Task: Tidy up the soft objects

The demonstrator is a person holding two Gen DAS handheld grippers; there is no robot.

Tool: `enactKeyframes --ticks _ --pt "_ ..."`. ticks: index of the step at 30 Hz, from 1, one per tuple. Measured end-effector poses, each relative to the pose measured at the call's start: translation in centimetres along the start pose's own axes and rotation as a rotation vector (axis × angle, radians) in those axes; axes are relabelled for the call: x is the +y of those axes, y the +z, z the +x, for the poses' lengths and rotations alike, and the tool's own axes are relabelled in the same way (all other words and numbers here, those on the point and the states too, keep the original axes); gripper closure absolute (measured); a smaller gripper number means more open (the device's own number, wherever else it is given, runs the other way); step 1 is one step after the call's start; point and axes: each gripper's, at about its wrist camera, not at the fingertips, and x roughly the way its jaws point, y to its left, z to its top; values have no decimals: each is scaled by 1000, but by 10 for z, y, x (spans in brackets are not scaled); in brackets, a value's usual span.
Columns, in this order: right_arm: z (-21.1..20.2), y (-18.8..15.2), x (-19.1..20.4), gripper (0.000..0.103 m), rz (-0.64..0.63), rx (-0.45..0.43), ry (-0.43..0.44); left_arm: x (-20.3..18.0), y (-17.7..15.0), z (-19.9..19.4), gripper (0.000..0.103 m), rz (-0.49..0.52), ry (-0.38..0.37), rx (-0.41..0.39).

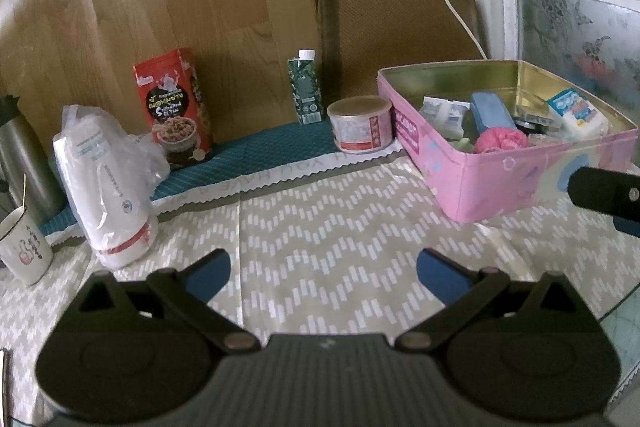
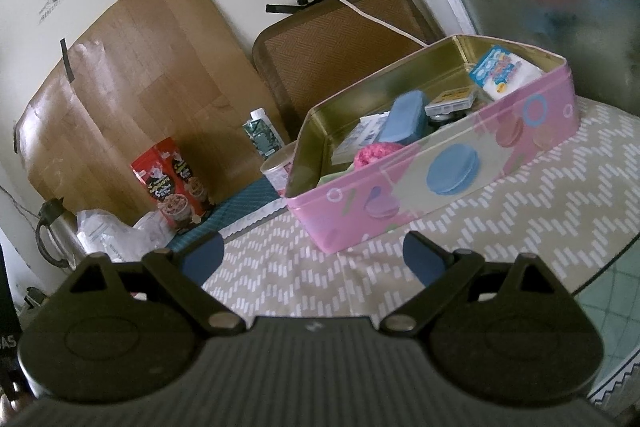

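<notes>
- My left gripper point(image 1: 323, 277) hovers over the patterned tablecloth point(image 1: 328, 219), fingers spread wide, nothing between them.
- My right gripper point(image 2: 313, 259) is likewise spread and empty, just in front of the pink tin point(image 2: 440, 179).
- Inside the tin: a pink fluffy ball point(image 1: 500, 140), a blue pouch point(image 1: 491, 115), a white tissue pack point(image 1: 578, 117) at the far end.
- Beside the tin, away from the window: a small can point(image 1: 360, 123), touching or nearly so.
- Farther from the tin: a green carton point(image 1: 306, 89), a red snack bag point(image 1: 176, 107), a white plastic-wrapped bundle point(image 1: 104, 183).
</notes>
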Motion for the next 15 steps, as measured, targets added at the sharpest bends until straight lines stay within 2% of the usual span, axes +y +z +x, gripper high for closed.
enactKeyframes --ticks 7,15 --pt "0 1 -1 5 1 -1 5 0 1 -3 0 8 -6 -2" --pt "-7 1 0 3 3 -56 6 2 2 -10 0 1 -12 -15"
